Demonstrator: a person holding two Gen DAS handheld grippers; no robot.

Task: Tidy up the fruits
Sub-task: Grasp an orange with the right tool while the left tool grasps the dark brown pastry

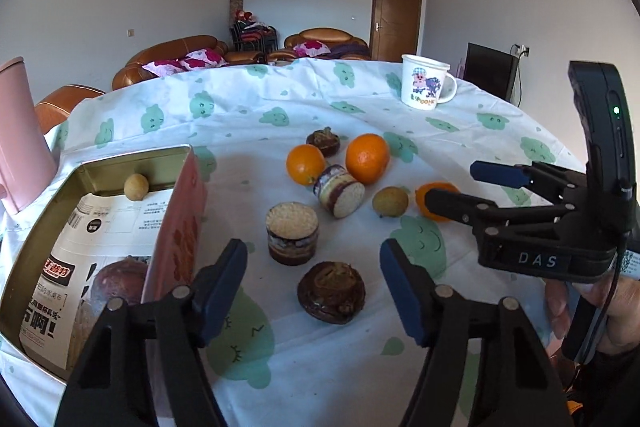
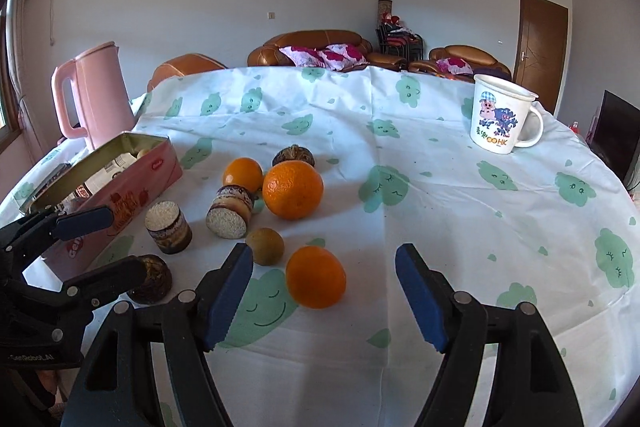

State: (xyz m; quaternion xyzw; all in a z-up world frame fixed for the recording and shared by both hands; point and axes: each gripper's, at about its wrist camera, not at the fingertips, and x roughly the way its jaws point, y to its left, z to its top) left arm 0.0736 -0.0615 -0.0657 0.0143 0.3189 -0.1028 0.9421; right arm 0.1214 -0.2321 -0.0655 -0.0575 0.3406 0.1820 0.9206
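Near the tin, both the left gripper and right gripper gape wide, holding nothing. Sorting looks barely begun; next, I judge, the right closes on the near orange.

Orange oranges, pink tin, white cloth w/ green clouds.

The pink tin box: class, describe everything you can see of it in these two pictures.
The pink tin box is a shallow rectangular metal tin, pink outside with red printing, gold-coloured inside, with no lid on it. It lies flat on the cloud-print tablecloth, beside the pink kettle. Printed paper lines its floor. Inside lie a small yellowish round fruit at the far wall and a purple-brown fruit nearer. Neither claw touches it.
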